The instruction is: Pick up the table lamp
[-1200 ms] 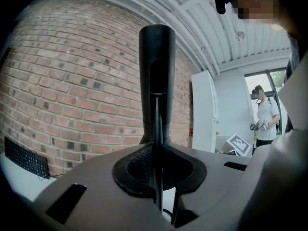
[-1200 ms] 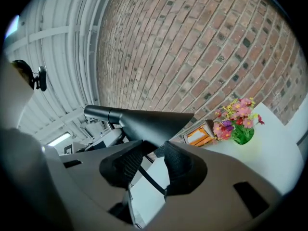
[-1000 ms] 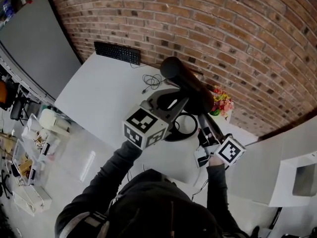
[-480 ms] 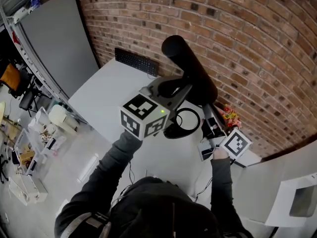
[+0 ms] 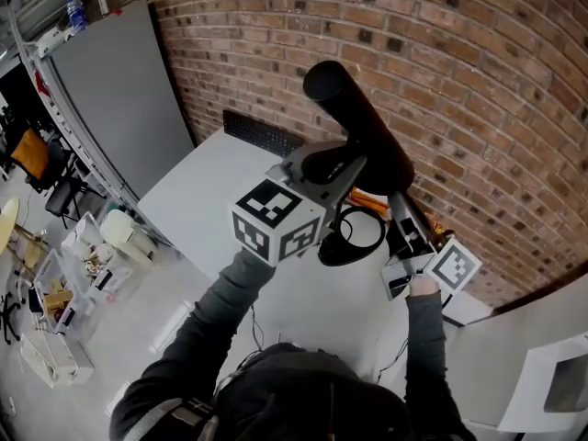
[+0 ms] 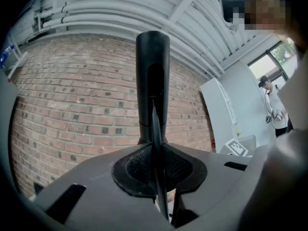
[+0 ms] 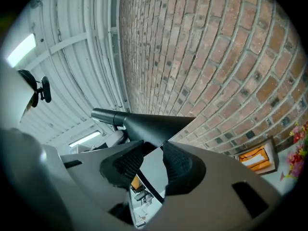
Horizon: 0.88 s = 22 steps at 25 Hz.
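Higher now: one table lamp (image 5: pixel 360 131), two grippers (image 5: pixel 342 168) (image 5: pixel 411 237).

In the head view the black keyboard (image 5: pixel 257 129) is covered at its right end, and the ring-shaped base (image 5: pixel 331 254) of the black table lamp (image 5: pixel 363 136) is seen only in part. An orange object (image 5: pixel 369 197) behind the lamp cannot be identified. In the right gripper view pink and yellow flowers (image 7: pixel 299 153) are cut off by the right edge. In the left gripper view a person in a white top (image 6: pixel 274 105) is small and partly hidden.
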### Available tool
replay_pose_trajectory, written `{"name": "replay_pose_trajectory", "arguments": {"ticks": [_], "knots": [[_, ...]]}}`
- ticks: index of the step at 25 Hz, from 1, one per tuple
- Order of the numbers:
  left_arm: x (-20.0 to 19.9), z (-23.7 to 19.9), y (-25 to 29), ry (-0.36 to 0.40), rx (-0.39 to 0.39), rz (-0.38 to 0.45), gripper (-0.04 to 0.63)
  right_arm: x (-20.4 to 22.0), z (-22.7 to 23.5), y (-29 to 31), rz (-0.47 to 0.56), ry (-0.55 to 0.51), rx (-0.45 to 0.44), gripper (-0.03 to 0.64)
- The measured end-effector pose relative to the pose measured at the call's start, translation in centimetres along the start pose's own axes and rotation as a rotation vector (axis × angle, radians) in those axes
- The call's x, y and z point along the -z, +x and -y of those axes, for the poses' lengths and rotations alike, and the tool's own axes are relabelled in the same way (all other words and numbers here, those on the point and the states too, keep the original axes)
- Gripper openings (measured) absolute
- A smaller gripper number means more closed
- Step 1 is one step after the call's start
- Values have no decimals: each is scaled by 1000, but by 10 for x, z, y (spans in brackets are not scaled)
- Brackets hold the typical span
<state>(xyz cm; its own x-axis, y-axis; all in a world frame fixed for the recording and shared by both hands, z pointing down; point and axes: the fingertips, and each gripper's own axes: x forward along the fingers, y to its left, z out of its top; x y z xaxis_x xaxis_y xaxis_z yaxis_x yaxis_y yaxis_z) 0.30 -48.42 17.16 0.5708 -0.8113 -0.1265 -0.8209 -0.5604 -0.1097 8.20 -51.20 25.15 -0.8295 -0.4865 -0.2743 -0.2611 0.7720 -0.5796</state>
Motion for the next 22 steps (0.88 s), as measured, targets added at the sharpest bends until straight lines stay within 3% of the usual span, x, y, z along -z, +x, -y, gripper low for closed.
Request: {"name": "replay_pose_trajectory", "arguments": {"ticks": [22], "knots": [[5, -13, -10, 24, -21, -19, 55, 13, -3, 18, -29, 65, -42, 120]]}}
